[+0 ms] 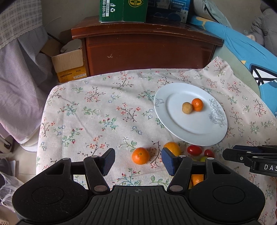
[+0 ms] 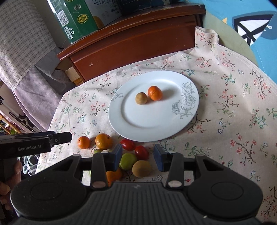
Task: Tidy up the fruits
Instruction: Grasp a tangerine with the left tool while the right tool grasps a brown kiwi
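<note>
Fruits lie in two groups on my floral tablecloth [image 1: 97, 110], which covers the table in front of a dark wooden cabinet [image 1: 147, 50] carrying green boxes [image 1: 123, 10]. A cardboard box [image 1: 69, 64] sits on the floor left of that cabinet.

Next in size comes the white plate [image 2: 138, 119], printed with grey roses, on the far right part of the cloth. It holds one small orange [image 2: 155, 93] and a tan round fruit [image 2: 141, 98], touching each other near its middle.

My left gripper [image 1: 138, 161] hangs over the near edge of the cloth with its blue pads well apart and nothing between them but air; a tangerine [image 1: 140, 155] rests on the cloth below the gap. My right gripper [image 2: 137, 157] is likewise parted and holds nothing, poised above the loose pile.

That pile sits just in front of the plate's near rim. Largest there is a yellowish orange [image 2: 103, 141], beside the tangerine. Then a second tan fruit [image 2: 141, 168] and a green fruit [image 2: 128, 161], touching. Another orange piece [image 2: 113, 175] is half hidden behind my right gripper's left finger. Smallest are two red cherry tomatoes [image 2: 128, 144], side by side, close to the plate's edge.
</note>
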`<state>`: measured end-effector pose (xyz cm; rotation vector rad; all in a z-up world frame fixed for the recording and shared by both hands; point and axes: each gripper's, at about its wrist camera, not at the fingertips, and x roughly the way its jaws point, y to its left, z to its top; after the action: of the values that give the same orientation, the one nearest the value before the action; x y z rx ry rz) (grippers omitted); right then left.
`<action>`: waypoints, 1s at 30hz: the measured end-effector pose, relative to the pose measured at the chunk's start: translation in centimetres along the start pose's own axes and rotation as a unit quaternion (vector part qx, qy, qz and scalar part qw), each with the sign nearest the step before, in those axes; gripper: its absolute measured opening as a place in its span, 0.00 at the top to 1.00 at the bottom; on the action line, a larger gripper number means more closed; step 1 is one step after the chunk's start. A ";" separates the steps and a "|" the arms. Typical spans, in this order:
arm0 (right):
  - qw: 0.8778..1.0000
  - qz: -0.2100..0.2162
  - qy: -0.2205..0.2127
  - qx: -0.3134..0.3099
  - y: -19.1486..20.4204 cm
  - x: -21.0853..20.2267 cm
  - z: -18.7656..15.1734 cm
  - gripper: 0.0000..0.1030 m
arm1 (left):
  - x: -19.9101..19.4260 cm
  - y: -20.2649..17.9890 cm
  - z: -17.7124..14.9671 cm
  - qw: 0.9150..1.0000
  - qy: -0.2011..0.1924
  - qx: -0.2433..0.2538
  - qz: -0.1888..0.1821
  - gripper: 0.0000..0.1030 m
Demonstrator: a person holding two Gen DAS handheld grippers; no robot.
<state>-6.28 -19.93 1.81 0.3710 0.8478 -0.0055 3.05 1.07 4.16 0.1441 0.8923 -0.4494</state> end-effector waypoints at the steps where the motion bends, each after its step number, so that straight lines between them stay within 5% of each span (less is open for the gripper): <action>1: 1.000 -0.006 0.002 -0.007 0.1 0.0 -0.1 0.59 | -0.1 0.0 -0.3 1.000 0.001 0.003 0.001 0.43; 12: 0.999 -0.017 0.033 -0.014 -0.2 0.8 -2.0 0.59 | 1.0 0.7 -1.2 1.000 0.016 0.005 0.020 0.43; 30: 0.998 -0.024 0.048 -0.019 0.1 2.8 -2.2 0.60 | 4.3 0.2 -0.9 1.000 0.011 -0.007 -0.005 0.45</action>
<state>-6.02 -18.74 -1.58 0.3167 0.9504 -0.0161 4.77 0.16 0.26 0.1313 0.9174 -0.4514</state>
